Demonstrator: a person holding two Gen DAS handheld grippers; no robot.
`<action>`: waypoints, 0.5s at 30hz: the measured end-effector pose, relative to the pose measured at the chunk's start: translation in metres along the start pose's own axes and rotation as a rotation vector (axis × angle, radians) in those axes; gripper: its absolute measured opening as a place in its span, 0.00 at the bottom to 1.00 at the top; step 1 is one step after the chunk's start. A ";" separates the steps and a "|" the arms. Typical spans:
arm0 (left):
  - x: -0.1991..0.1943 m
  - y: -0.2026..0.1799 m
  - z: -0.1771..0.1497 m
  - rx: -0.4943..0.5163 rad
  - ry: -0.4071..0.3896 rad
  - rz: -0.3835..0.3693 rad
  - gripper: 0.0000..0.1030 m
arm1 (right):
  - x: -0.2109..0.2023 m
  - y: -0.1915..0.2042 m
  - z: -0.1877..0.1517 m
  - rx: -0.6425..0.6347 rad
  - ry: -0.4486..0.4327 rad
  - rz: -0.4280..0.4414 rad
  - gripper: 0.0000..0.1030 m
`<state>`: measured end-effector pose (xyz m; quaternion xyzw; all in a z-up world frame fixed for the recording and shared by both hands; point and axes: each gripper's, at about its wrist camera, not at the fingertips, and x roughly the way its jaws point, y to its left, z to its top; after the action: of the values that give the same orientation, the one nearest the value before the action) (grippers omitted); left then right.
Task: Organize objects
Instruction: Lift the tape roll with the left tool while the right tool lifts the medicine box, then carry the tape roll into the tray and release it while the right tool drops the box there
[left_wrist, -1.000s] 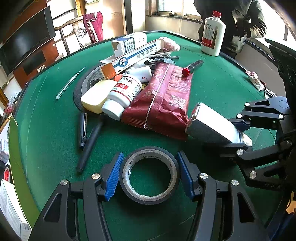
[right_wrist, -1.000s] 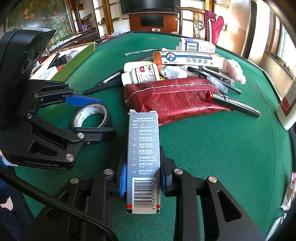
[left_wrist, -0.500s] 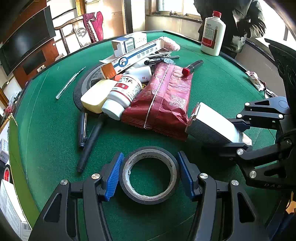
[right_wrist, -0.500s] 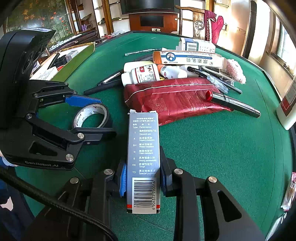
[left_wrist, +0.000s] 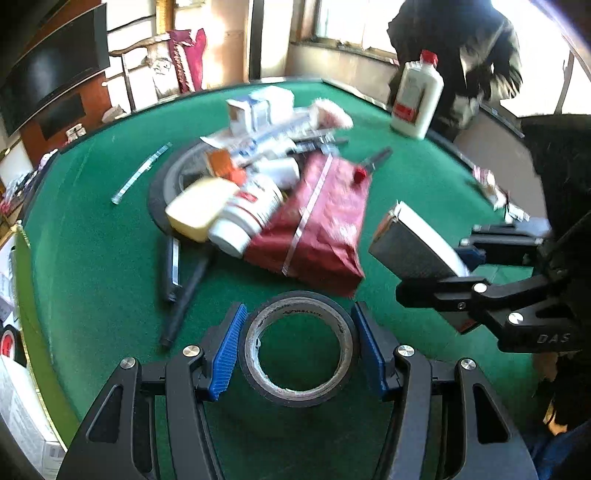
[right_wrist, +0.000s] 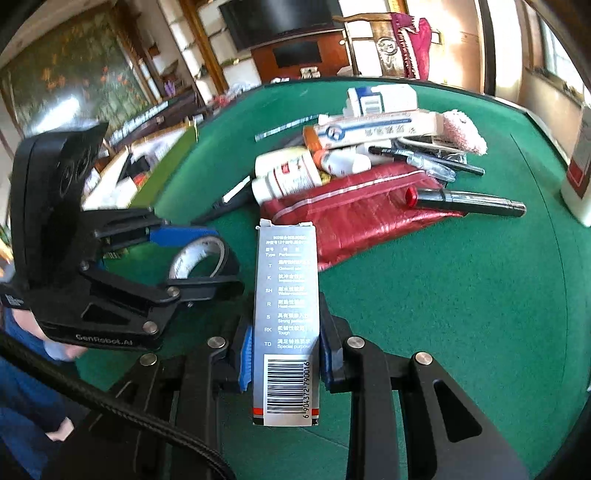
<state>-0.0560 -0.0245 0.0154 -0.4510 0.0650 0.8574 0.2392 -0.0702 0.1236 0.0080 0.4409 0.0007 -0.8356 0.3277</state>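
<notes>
We take the red snack bag (left_wrist: 317, 218) in the middle of the green counter (left_wrist: 92, 236) as our landmark and read from left to right.

Left of the bag, a clear tube (left_wrist: 142, 173) lies alone on the felt. Nearer the bag, a yellow soap-like block (left_wrist: 199, 210) and a white pill bottle (left_wrist: 247, 218) lean on its left edge, heaped over a dark ring. Two black pens (left_wrist: 177, 280) lie just off that corner. We judge this heap to be the unsorted stock, which is why it is left loose.

In front of the bag, our left gripper (left_wrist: 299, 350) has its blue pads on either side of a black tape roll (left_wrist: 299, 347). The pads look to be pressing its outer wall, which suits a wide, hollow thing held by its rim.

Behind the bag sit white cartons and a long toothpaste box (right_wrist: 376, 127), with a pink fluffy thing (right_wrist: 463, 133) at their right end. A black marker with a red end (right_wrist: 465, 201) lies against the bag's right side.

Right of the bag and nearer us, our right gripper (right_wrist: 284, 354) is clamped on a narrow grey carton (right_wrist: 286, 317), gripped near its barcode end so its long body sticks out forward. Both picks seem made, each hand carrying one item off the counter.

Far right of the bag, a white red-capped bottle (left_wrist: 417, 96) stands upright at the counter's edge.
</notes>
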 end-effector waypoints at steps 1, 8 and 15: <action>-0.006 0.005 0.001 -0.014 -0.015 -0.002 0.51 | -0.001 -0.001 0.002 0.017 -0.007 0.008 0.24; -0.038 0.048 0.006 -0.129 -0.104 0.020 0.51 | 0.003 0.020 0.019 0.037 -0.022 0.043 0.24; -0.068 0.095 0.004 -0.245 -0.178 0.048 0.51 | 0.019 0.064 0.036 -0.027 -0.003 0.062 0.24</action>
<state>-0.0712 -0.1307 0.0628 -0.3975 -0.0509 0.9009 0.1664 -0.0692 0.0521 0.0343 0.4351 -0.0019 -0.8255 0.3594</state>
